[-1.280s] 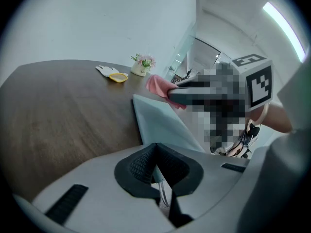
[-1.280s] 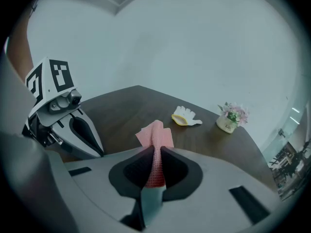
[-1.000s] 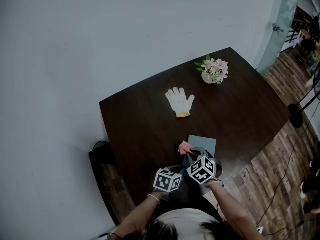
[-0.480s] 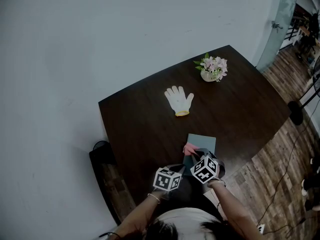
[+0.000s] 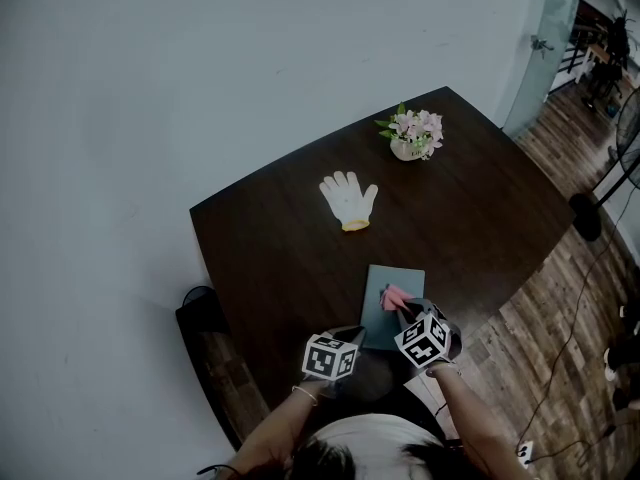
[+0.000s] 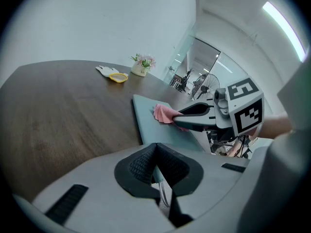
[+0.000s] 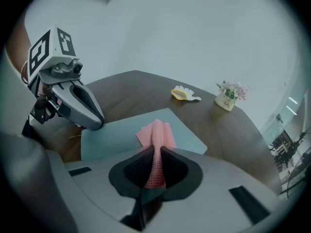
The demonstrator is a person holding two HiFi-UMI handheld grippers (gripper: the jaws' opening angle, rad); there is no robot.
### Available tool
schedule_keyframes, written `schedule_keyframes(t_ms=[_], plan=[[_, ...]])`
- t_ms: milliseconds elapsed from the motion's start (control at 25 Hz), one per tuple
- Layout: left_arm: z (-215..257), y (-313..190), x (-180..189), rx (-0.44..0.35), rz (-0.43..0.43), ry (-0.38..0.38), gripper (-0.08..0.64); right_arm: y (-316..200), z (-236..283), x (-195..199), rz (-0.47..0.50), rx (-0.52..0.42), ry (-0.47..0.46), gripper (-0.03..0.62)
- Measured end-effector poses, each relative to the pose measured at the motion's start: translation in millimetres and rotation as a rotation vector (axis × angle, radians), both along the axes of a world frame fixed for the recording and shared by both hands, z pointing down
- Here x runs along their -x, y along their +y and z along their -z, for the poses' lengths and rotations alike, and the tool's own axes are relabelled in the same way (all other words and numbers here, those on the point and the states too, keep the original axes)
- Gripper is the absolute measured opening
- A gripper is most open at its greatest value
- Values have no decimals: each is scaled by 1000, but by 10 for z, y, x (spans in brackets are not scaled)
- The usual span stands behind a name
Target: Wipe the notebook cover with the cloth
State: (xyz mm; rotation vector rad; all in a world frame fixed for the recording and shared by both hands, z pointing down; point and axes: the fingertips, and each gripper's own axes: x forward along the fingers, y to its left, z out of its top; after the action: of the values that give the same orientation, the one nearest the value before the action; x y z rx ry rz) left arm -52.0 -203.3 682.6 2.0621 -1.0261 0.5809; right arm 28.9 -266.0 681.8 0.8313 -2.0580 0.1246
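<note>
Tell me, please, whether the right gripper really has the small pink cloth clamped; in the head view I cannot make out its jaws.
Observer: Yes. The right gripper view shows the right gripper shut on the pink cloth, whose free end fans out on the flat teal notebook.
Operator: Thank you. And what is the other one doing?
Observer: The left gripper view shows the left gripper shut on the notebook's near edge; a thin teal strip sits between its pads.
</note>
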Motion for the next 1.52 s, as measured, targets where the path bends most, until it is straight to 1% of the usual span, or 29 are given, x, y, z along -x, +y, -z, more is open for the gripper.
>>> schedule_keyframes(t_ms=[400,600,720,840,1040,1240,1400,1520], plan=[[5,6,-12,-3,1,-4,17,71,-14,-471,-110,2,15,41],[4,22,-24,-5,1,-6,17,128,-22,-692,-162,1,37,41],[8,18,-19,-7,1,-10,18,118,87,-758,-195,-33,19,41],[5,15,-18,-8,2,-12,18,76,257,-699,-201,-86,-20,41],[-1,30,-42,-18,3,-20,17,67,441,-399,-151,-125,-85,41],[7,33,-34,-21,3,-17,18,168,470,92,-39,-113,-127,41],[7,61,-48,-11,4,0,18,307,339,480,80,-78,-117,41],[13,97,-61,-8,-3,1,18,392,211,674,140,-47,-96,41]])
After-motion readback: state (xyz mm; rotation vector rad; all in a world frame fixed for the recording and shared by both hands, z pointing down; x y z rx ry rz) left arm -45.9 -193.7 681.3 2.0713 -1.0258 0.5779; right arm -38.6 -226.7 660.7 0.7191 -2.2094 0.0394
